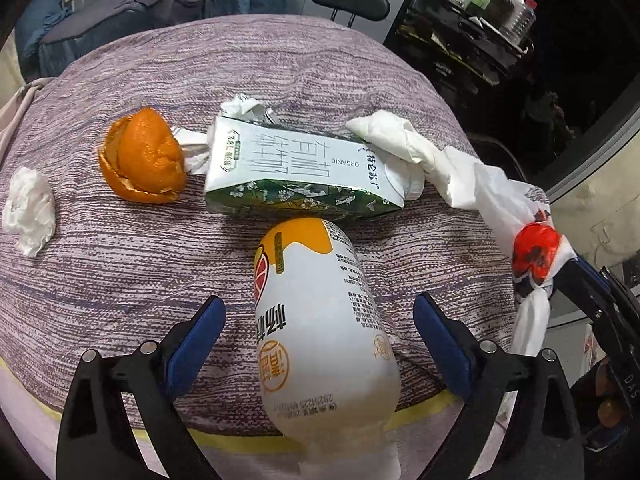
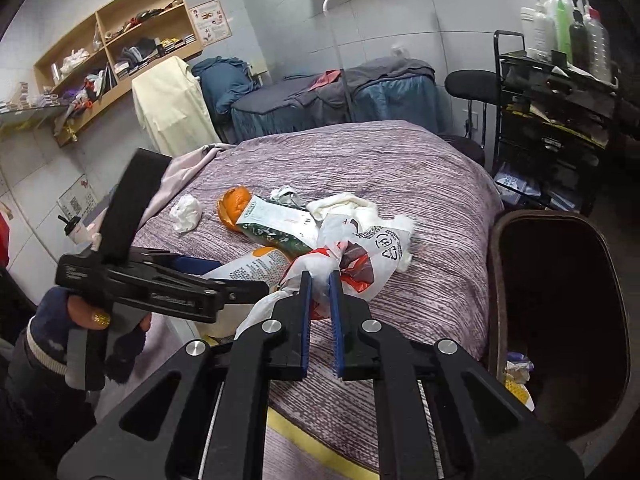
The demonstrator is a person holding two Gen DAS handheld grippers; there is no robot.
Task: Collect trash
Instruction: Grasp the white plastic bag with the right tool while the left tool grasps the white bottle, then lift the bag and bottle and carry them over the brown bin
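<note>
One bed (image 2: 400, 168), largest item: purple-grey woven cover, yellow strip along the near edge, carrying all the trash. Behind it, a second bed (image 2: 332, 96) heaped with blue and grey bedding; wooden wall shelves (image 2: 108, 52) crowded with small goods; a black trolley (image 2: 556, 120) topped with bottles, at the far right.

One dark bin (image 2: 560, 312) beside the bed's right edge, interior mostly in shadow, some scraps visible at the bottom.

Trash, largest first: white bottle (image 1: 316, 320) lying on its side near the front edge, neck cut off by the frame; green-and-white milk carton (image 1: 304, 176) touching the bottle's far end; plastic bag (image 2: 360, 256), white with red print, toward the right edge; crumpled tissue (image 1: 384, 132) against the carton; orange peel (image 1: 144, 156) just left of the carton; small tissue wad (image 1: 28, 208) near the left edge.

Left gripper (image 1: 320, 336): fingers wide apart, one either side of the bottle, not touching it.

Right gripper (image 2: 320, 280): fingers clamped on the bag's twisted neck.

Bare cover stretches beyond the trash to the far edge.
</note>
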